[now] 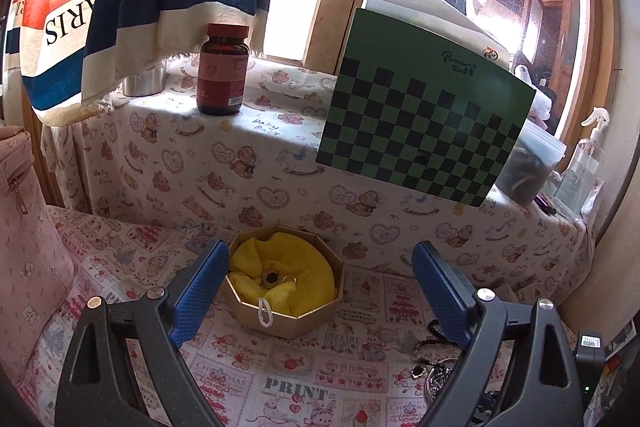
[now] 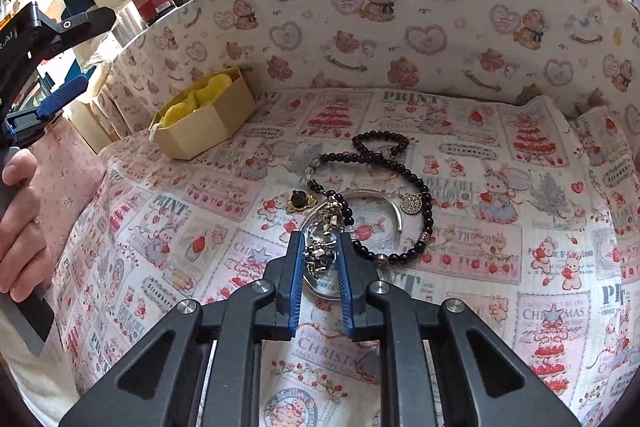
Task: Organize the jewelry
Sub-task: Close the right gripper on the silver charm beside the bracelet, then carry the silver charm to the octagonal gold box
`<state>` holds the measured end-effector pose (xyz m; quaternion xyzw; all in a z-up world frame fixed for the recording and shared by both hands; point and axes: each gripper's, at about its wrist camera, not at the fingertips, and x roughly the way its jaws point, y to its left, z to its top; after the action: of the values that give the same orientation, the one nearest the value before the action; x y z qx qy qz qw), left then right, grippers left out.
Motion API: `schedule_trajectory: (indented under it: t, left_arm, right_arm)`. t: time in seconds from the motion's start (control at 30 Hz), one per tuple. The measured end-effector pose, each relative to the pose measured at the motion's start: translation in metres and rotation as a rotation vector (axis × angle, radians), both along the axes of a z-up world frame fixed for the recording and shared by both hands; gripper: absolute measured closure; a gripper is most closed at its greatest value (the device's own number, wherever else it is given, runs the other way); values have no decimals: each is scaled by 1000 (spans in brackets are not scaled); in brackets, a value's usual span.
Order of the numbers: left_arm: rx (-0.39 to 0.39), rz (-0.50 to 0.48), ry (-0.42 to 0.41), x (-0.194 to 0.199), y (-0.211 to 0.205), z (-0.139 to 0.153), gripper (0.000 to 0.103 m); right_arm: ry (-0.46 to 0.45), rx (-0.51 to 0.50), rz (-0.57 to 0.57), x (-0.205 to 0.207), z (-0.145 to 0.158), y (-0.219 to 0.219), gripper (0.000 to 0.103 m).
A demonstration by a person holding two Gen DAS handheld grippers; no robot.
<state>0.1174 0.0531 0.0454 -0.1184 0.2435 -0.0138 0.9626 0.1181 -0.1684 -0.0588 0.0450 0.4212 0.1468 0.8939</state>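
Note:
An octagonal gold jewelry box [image 1: 285,319] lined with yellow cloth [image 1: 312,267] sits on the printed cloth; a dark stone ring and a gold ring [image 1: 276,278] lie inside. It also shows in the right wrist view [image 2: 204,125]. My left gripper [image 1: 320,259] is open and empty, hovering just in front of the box. My right gripper [image 2: 320,243] has its jaws closed narrowly around a silver charm bracelet [image 2: 320,255] on a clear glass dish [image 2: 376,223]. A black bead necklace [image 2: 400,171] with a round pendant and a dark-stone ring [image 2: 299,201] lie by the dish.
A brown pill bottle [image 1: 222,71] and a green checkered board [image 1: 424,119] stand on the raised ledge behind. A pink bag [image 1: 28,247] is at the left. A spray bottle [image 1: 584,163] stands at the far right. A striped curtain hangs above.

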Motion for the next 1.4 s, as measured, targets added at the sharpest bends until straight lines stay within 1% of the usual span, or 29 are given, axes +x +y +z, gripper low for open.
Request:
schedule_trajectory:
  t: [0.03, 0.13, 0.2, 0.3, 0.33, 0.4, 0.47, 0.5, 0.57, 0.63, 0.67, 0.73, 0.77, 0.8, 0.83, 0.93, 1.0, 1.07, 1.1, 1.13, 1.3, 1.4]
  left_arm:
    - [5, -8, 2, 0, -3, -1, 11]
    - [26, -36, 12, 1, -14, -4, 11]
    - [27, -66, 17, 2, -23, -8, 12]
    - [28, -134, 51, 4, -45, -20, 12]
    - [41, -154, 63, 4, -55, -24, 14]
    - [101, -206, 89, 3, -80, -35, 18]
    - [149, -269, 128, 3, -101, -46, 24]
    - [154, -303, 150, 3, -109, -51, 28]
    - [138, -362, 207, 5, -120, -61, 33]
    - [130, -394, 261, 8, -128, -70, 45]
    - [128, -408, 283, 9, -130, -74, 48]
    - [123, -429, 314, 10, -135, -81, 62]
    - [123, -438, 327, 11, -136, -84, 66]
    - [125, -451, 337, 12, -138, -87, 74]
    - [126, -459, 342, 13, -139, -88, 78]
    - [128, -454, 335, 13, -142, -91, 78]
    - [127, -457, 331, 13, -143, -92, 79]
    - [120, -465, 337, 15, -143, -94, 85]
    - [112, -473, 338, 15, -143, -94, 91]
    - [105, -480, 339, 15, -142, -93, 95]
    - [91, -476, 318, 13, -138, -87, 95]
    - [80, -470, 281, 8, -131, -77, 95]
  right_arm:
    - [-7, 4, -6, -1, 1, -1, 92]
    - [-54, 5, -22, -5, 9, -5, 92]
    - [-84, 42, -44, -8, 18, -14, 92]
    - [-119, 101, -112, -10, 31, -33, 92]
    - [-129, 106, -146, -11, 35, -40, 92]
    - [-145, 107, -213, -11, 40, -54, 92]
    - [-155, 79, -281, -11, 44, -66, 92]
    - [-165, 53, -313, -11, 46, -71, 92]
    - [-180, 37, -348, -10, 47, -80, 92]
    - [-166, 45, -371, -6, 47, -89, 92]
    - [-159, 51, -384, -5, 46, -94, 92]
    - [-155, 44, -420, -4, 47, -101, 92]
    - [-163, 32, -442, -5, 48, -104, 92]
    - [-173, 28, -454, -7, 50, -106, 92]
    - [-178, 35, -460, -8, 51, -109, 92]
    - [-162, 72, -463, -8, 50, -113, 92]
    - [-156, 72, -453, -8, 50, -112, 92]
    - [-160, 56, -446, -8, 49, -107, 92]
    - [-162, 53, -441, -8, 50, -106, 92]
    - [-163, 53, -437, -8, 50, -104, 92]
    - [-166, 65, -437, -9, 51, -105, 92]
    - [-162, 78, -437, -9, 51, -107, 92]
